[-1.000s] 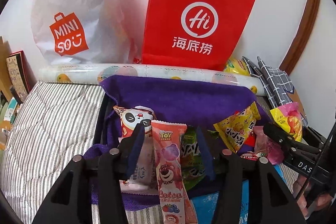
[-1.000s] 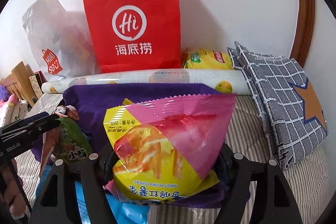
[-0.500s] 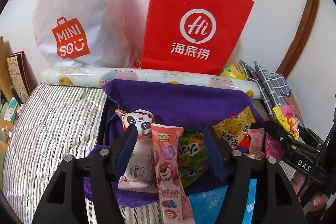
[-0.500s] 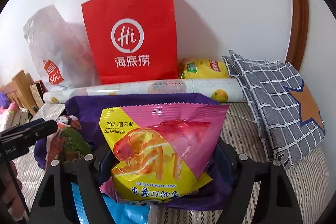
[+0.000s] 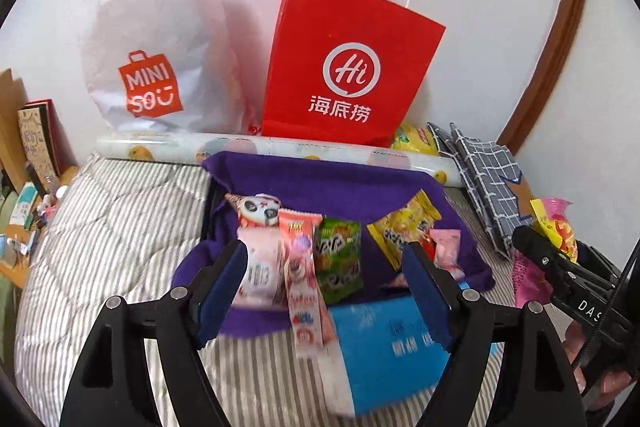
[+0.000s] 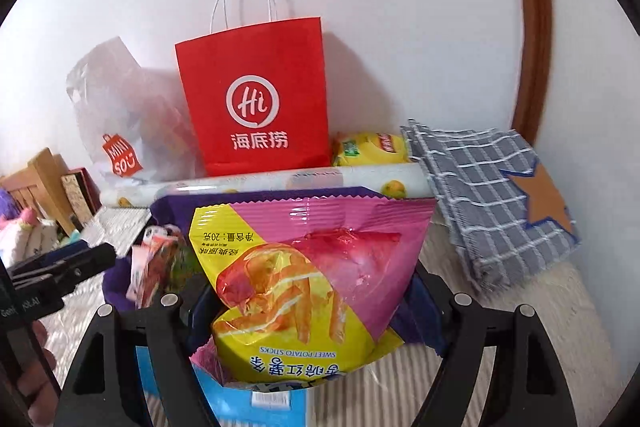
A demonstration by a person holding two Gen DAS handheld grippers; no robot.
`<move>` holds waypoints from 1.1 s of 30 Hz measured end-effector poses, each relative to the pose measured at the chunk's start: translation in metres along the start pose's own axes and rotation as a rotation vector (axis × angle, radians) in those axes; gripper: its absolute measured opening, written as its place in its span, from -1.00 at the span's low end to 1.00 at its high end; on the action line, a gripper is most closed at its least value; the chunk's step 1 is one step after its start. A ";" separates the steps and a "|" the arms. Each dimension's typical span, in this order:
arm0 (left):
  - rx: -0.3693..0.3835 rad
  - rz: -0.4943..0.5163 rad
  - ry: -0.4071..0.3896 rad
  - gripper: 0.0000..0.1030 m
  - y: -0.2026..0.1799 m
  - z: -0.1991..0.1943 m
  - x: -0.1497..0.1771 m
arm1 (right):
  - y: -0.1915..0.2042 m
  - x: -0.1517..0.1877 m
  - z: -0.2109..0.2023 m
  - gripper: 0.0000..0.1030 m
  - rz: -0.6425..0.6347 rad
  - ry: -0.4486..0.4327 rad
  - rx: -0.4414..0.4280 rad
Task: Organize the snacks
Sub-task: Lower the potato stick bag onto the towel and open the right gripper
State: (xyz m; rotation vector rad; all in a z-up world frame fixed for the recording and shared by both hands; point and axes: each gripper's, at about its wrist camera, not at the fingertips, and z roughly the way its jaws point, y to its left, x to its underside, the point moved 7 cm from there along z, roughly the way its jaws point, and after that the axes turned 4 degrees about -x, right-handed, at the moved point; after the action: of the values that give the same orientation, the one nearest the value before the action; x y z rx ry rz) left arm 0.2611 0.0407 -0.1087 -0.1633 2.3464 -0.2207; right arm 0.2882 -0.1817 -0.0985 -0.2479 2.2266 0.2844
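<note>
Several snack packets lie on a purple cloth (image 5: 320, 183): a panda packet (image 5: 260, 213), a long pink Lotso strip (image 5: 300, 267), a green packet (image 5: 338, 255), a yellow packet (image 5: 400, 227) and a small pink one (image 5: 446, 247). My left gripper (image 5: 322, 249) hovers above them. Its jaws are opening and the pads touch nothing. My right gripper (image 6: 312, 291) is shut on a yellow and pink bag of sweet potato sticks (image 6: 304, 267), lifted clear of the bed. That bag (image 5: 554, 227) also shows at the right edge of the left wrist view.
A red paper bag (image 5: 344, 67) and a white Miniso bag (image 5: 160, 47) stand against the wall behind a patterned roll (image 5: 280, 149). A checked cloth bag (image 5: 484, 163) and a yellow chips bag (image 6: 368, 147) lie at the right. A blue packet (image 5: 392, 339) rests on the striped quilt (image 5: 112, 227).
The left jaws have spread wide and drawn back and up, away from the pink strip and panda packet. The right gripper has risen with the sweet potato bag.
</note>
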 end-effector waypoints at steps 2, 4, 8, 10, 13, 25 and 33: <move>-0.011 0.013 -0.010 0.62 -0.001 -0.016 0.005 | 0.001 0.006 -0.016 0.53 0.002 0.001 0.019; -0.017 0.022 -0.019 0.65 -0.002 -0.029 0.009 | 0.002 0.012 -0.031 0.53 0.010 0.002 0.021; -0.044 0.045 -0.048 0.75 -0.007 -0.061 0.020 | 0.005 0.024 -0.053 0.53 0.031 0.032 0.016; -0.053 0.049 -0.062 0.81 -0.010 -0.074 0.023 | 0.008 0.030 -0.066 0.53 0.034 0.031 0.026; -0.055 0.054 -0.081 0.87 -0.015 -0.095 0.030 | 0.012 0.037 -0.087 0.53 0.035 0.006 0.032; -0.056 0.088 -0.103 0.92 -0.034 -0.133 0.045 | 0.009 0.041 -0.111 0.53 0.061 -0.012 -0.006; -0.090 0.071 -0.067 0.92 -0.017 -0.108 0.036 | 0.002 0.021 -0.046 0.53 0.059 0.041 -0.025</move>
State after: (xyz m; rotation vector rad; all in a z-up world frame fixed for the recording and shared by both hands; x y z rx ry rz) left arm 0.1600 0.0289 -0.0546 -0.1288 2.2923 -0.0732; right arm 0.2408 -0.1948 -0.0870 -0.2037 2.2743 0.3424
